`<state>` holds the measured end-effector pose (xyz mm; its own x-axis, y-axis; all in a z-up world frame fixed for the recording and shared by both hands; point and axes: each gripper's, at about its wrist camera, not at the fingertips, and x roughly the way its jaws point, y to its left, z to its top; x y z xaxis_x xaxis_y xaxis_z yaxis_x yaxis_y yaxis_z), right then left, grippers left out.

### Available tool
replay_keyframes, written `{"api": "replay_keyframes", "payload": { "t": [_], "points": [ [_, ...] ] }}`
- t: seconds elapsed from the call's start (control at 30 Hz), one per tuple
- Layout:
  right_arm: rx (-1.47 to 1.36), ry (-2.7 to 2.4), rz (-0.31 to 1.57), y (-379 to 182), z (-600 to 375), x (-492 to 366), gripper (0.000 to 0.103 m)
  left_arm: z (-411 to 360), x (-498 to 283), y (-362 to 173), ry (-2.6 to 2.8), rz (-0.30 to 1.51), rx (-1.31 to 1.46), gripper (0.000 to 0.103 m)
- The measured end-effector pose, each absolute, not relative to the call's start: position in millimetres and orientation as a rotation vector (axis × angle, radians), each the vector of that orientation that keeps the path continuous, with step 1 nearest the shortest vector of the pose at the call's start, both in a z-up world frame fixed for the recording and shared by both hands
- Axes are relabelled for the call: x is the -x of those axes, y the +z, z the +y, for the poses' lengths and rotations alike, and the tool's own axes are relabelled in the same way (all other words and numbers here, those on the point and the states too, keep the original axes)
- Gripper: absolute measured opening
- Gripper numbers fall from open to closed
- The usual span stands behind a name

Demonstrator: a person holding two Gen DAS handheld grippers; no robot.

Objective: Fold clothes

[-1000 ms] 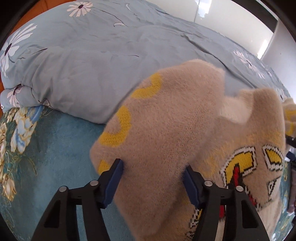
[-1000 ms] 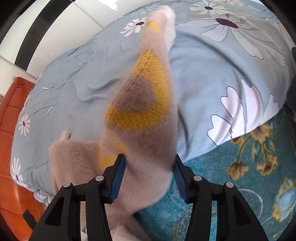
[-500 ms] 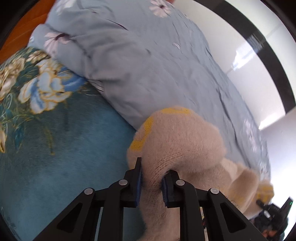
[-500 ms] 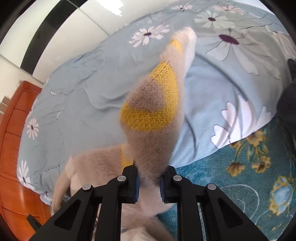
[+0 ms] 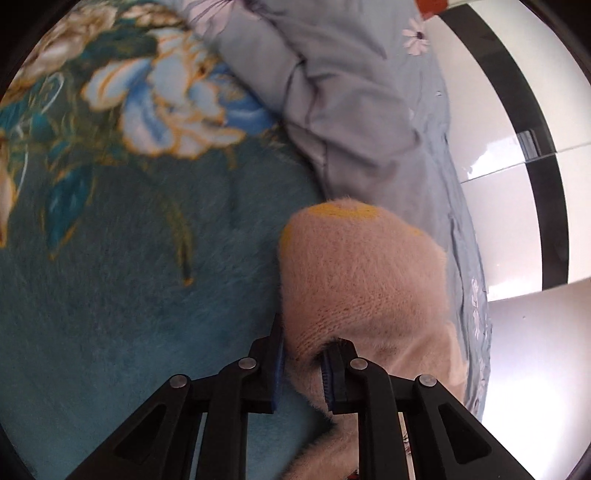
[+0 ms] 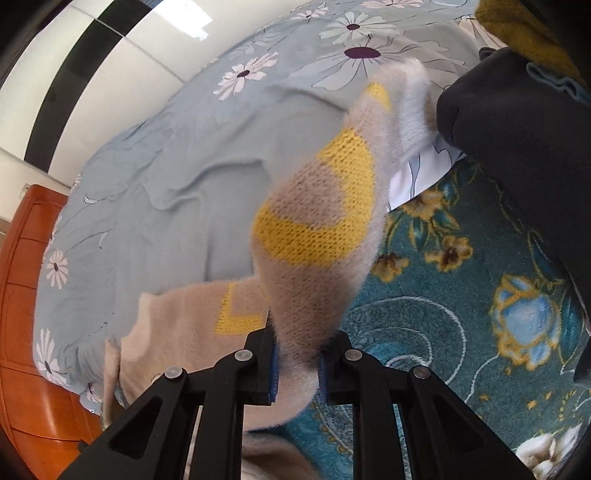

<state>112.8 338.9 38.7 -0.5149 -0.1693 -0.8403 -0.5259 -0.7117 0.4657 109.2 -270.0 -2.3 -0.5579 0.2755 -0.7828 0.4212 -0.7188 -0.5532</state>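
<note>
A fuzzy beige sweater (image 5: 362,280) with yellow knit shapes is held by both grippers above a teal floral blanket (image 5: 140,288). My left gripper (image 5: 303,373) is shut on a bunched fold of it. In the right wrist view, my right gripper (image 6: 297,363) is shut on a sleeve of the beige sweater (image 6: 317,236) that sticks up with a white cuff. The rest of the sweater hangs down to the left, partly hidden behind the gripper.
A grey-blue duvet with white daisies (image 6: 192,155) lies bunched behind the blanket (image 6: 461,317). A dark garment (image 6: 517,147) with something mustard yellow (image 6: 517,33) on it sits at the right. An orange wooden bed frame (image 6: 26,295) stands at the left.
Both grippers closed on the sweater between one second ago and half a second ago. Since then both have lifted and swung with it; the left view has turned toward the blanket.
</note>
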Motion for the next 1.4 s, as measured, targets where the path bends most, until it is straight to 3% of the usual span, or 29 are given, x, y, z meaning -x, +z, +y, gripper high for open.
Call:
{"api": "replay_keyframes", "payload": {
  "t": [0.07, 0.13, 0.23, 0.3, 0.5, 0.77, 0.87, 0.93, 1.13, 1.27, 1.4],
  "points": [
    [1.426, 2.311, 1.055, 34.0, 334.0, -107.2, 0.017, -270.1, -109.7, -10.3, -2.408, 1.122, -1.464, 0.021],
    [1.437, 2.312, 1.052, 31.7, 332.4, -105.7, 0.017, -270.0, -110.0, -18.0, -2.372, 1.103, -1.498, 0.033],
    [1.452, 2.31, 1.053, 29.0, 331.1, -105.0, 0.017, -243.6, -97.3, 5.1, -2.438, 0.632, -1.535, 0.05],
    [1.461, 2.308, 1.056, 27.2, 330.3, -104.6, 0.017, -224.1, -88.8, 17.4, -2.466, 0.356, -1.524, 0.056],
    [1.477, 2.29, 1.072, 22.0, 327.4, -100.1, 0.018, -184.7, -68.2, 36.0, -2.509, -0.281, -1.453, 0.061],
    [1.487, 2.273, 1.083, 19.0, 326.7, -97.2, 0.019, -207.4, -56.5, 48.8, -2.594, -0.127, -1.406, 0.06],
    [1.489, 2.272, 1.077, 18.8, 325.2, -95.5, 0.02, -215.9, -52.1, 53.6, -2.625, -0.068, -1.386, 0.045],
    [1.492, 2.27, 1.073, 19.1, 324.5, -95.3, 0.02, -221.7, -49.2, 56.7, -2.644, -0.027, -1.373, 0.022],
    [1.494, 2.276, 1.066, 21.7, 327.6, -90.2, 0.02, -288.6, -71.4, 57.5, -2.619, 0.675, -1.294, 0.013],
    [1.492, 2.272, 1.07, 20.8, 327.1, -96.2, 0.02, -348.6, -92.2, 19.0, -2.434, 1.18, -1.229, 0.013],
    [1.501, 2.253, 1.074, 18.1, 327.3, -100.9, 0.02, -369.2, -107.1, -18.2, -2.3, 1.351, -1.221, 0.013]
  ]
}}
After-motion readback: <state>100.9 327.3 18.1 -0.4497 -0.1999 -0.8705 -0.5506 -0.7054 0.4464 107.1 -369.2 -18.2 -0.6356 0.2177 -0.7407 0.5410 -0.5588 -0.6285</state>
